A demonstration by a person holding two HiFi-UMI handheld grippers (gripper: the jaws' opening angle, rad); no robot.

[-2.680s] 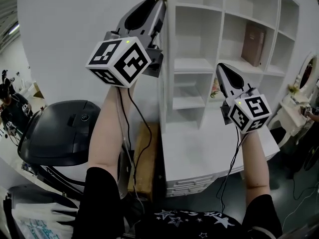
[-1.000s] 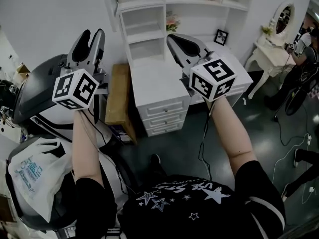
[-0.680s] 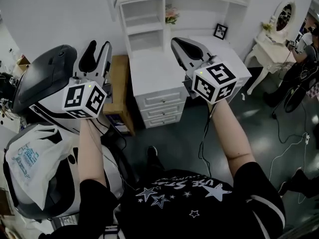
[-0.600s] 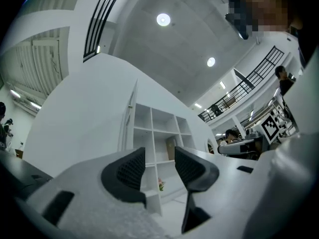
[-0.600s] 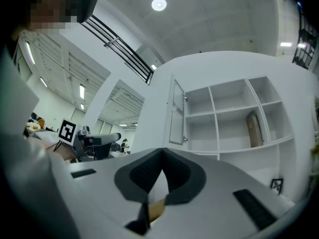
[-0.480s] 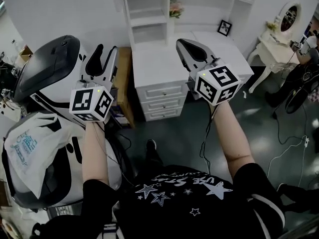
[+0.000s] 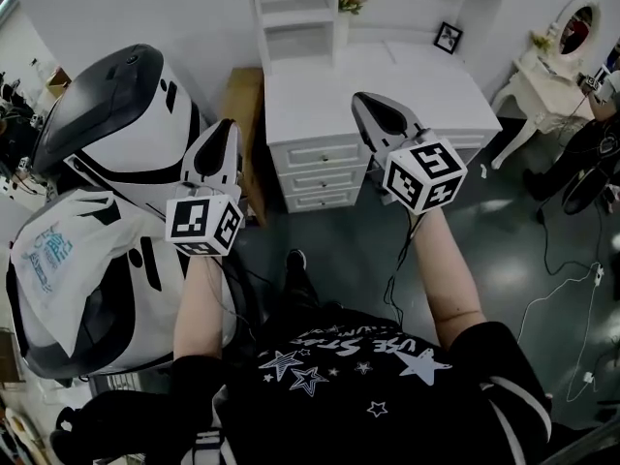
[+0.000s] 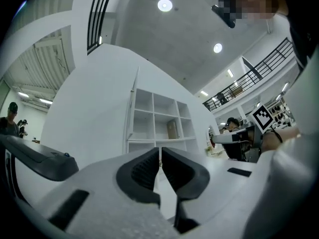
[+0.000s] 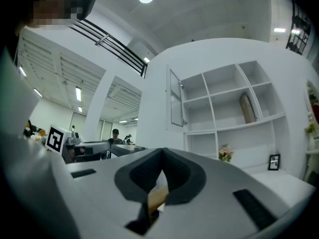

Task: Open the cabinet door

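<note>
Cabinet door (image 9: pixel 175 97) stands open; I judge the task done. My left claw (image 8: pixel 160 153) is closing on nothing; my right claw (image 9: pixel 162 154) is pinched together, empty. Next move calls for no grasp.

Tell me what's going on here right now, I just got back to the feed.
A person holds a gripper in each hand, both low in front of the body, short of the white drawer unit and touching nothing. The left gripper is closing its fingers with nothing between them. The right gripper has its fingers together and empty. In the right gripper view the cabinet door stands swung open at the left edge of the white shelves, so the opening looks done.
</note>
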